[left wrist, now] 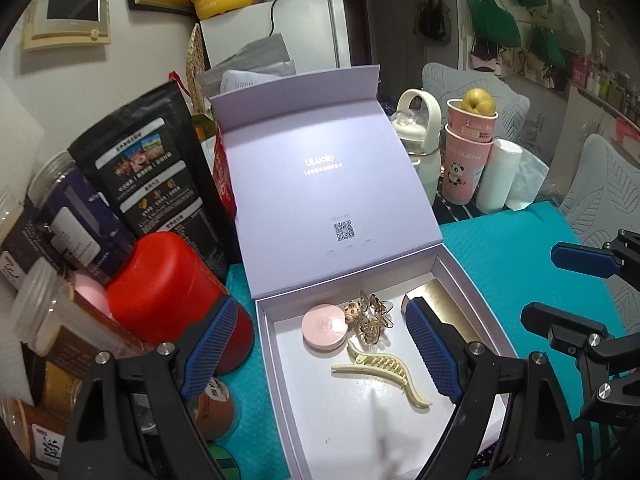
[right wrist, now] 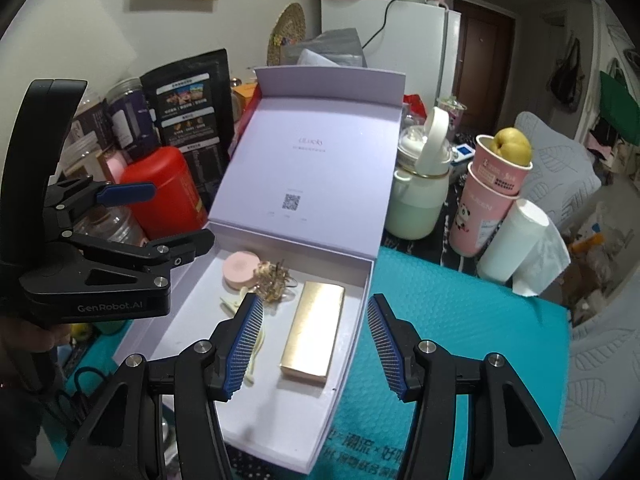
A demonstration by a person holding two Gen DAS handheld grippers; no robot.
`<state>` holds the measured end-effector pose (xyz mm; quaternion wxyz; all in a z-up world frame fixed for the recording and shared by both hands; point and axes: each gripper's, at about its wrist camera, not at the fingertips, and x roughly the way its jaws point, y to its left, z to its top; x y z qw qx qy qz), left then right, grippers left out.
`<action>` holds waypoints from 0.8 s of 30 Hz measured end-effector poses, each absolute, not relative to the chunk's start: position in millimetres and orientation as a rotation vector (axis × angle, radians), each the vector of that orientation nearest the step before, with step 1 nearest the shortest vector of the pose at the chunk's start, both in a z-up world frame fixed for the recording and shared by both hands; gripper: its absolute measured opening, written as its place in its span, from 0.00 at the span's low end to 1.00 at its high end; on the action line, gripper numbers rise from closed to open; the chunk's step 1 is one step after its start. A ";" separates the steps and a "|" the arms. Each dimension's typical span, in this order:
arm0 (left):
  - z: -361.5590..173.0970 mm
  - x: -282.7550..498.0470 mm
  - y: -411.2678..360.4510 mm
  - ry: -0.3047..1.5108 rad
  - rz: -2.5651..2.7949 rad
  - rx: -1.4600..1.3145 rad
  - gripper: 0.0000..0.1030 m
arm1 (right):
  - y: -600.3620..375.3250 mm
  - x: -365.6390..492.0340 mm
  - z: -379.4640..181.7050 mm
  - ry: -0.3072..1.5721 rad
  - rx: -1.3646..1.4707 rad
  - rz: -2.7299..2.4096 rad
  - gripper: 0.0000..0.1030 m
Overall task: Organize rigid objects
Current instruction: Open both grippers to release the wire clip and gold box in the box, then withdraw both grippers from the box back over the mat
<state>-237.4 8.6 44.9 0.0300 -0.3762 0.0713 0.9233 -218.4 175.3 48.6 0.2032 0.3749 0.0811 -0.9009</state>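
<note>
A lilac gift box (left wrist: 265, 364) (right wrist: 294, 242) lies on a teal mat with its lid standing up. Inside it are a pink round compact (left wrist: 324, 326) (right wrist: 239, 270), a gold wire hair clip (left wrist: 371, 316) (right wrist: 275, 279), a cream hair claw (left wrist: 386, 374) (right wrist: 229, 303) and a gold rectangular case (right wrist: 314, 336) (left wrist: 446, 300). My left gripper (left wrist: 320, 354) (right wrist: 160, 220) hovers open above the box's left half, nothing between its pads. Over the gold case my right gripper (right wrist: 316, 346) (left wrist: 568, 288) is open too, clear of the case. Its left finger hides part of the claw.
Left of the box crowd a red canister (left wrist: 168, 284), a black pouch (left wrist: 160, 176) and several jars. Behind on the right stand a white bottle (right wrist: 420, 184), stacked pink cups (right wrist: 488, 208) topped with a pear, and a paper roll (right wrist: 512, 240). The teal mat (right wrist: 460, 320) stretches right.
</note>
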 end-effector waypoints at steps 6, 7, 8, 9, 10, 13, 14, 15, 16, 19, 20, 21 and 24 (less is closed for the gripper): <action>56.2 -221.2 8.5 0.218 2.859 -1.123 0.84 | 174.4 -201.0 61.6 0.242 1.008 -2.539 0.56; 58.5 -217.7 8.4 0.218 2.862 -1.115 0.84 | 174.6 -198.0 63.2 0.239 1.003 -2.540 0.56; 60.7 -214.5 8.2 0.219 2.863 -1.107 0.84 | 174.8 -195.1 65.2 0.235 1.000 -2.541 0.56; 63.0 -211.2 7.9 0.218 2.865 -1.100 0.84 | 175.0 -192.4 66.8 0.234 0.995 -2.544 0.56; 65.0 -208.4 7.8 0.216 2.866 -1.092 0.84 | 175.1 -188.4 69.5 0.233 0.986 -2.550 0.56; 70.7 -198.8 7.4 0.212 2.877 -1.072 0.84 | 177.4 -180.3 74.7 0.226 0.969 -2.554 0.59; 72.3 -195.4 7.3 0.207 2.878 -1.064 0.84 | 178.5 -176.3 77.4 0.217 0.958 -2.557 0.61; 74.0 -192.6 7.2 0.204 2.879 -1.058 0.84 | 179.2 -174.5 79.0 0.213 0.950 -2.561 0.61; 75.8 -189.5 7.2 0.203 2.881 -1.052 0.84 | 179.6 -171.7 80.9 0.213 0.939 -2.569 0.61; 79.5 -179.3 7.6 0.209 2.884 -1.026 0.85 | 181.0 -161.2 86.2 0.211 0.910 -2.592 0.63; 80.0 -176.7 7.3 0.209 2.883 -1.020 0.85 | 181.5 -159.0 87.0 0.206 0.905 -2.589 0.67; 79.9 -173.3 6.7 0.211 2.881 -1.019 0.85 | 182.1 -155.6 87.8 0.195 0.899 -2.584 0.70; 79.1 -164.9 4.8 0.198 2.875 -1.013 0.85 | 182.9 -146.8 88.7 0.183 0.897 -2.582 0.71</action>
